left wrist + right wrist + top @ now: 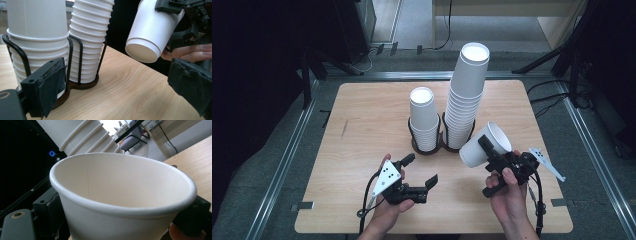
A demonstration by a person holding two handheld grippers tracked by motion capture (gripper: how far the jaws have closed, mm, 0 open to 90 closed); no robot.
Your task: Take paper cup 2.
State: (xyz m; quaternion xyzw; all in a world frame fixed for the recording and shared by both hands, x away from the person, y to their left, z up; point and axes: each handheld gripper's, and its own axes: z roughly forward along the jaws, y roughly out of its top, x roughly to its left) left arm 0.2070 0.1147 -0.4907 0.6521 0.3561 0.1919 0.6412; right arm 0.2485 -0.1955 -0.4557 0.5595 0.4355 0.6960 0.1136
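Above the table's right side, plain white paper cup (pixel 484 145), tilted, rim rolled, clamped in right gripper (pixel 494 152), left gripper (pixel 421 171) released

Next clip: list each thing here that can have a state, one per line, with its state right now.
Loose paper cup: tilted, off the table, clamped by the right tool.
Left tool: open, empty, low over the table.
Short cup stack: upright, in the left ring of the wire holder.
Tall cup stack: upright, in the holder's right ring.
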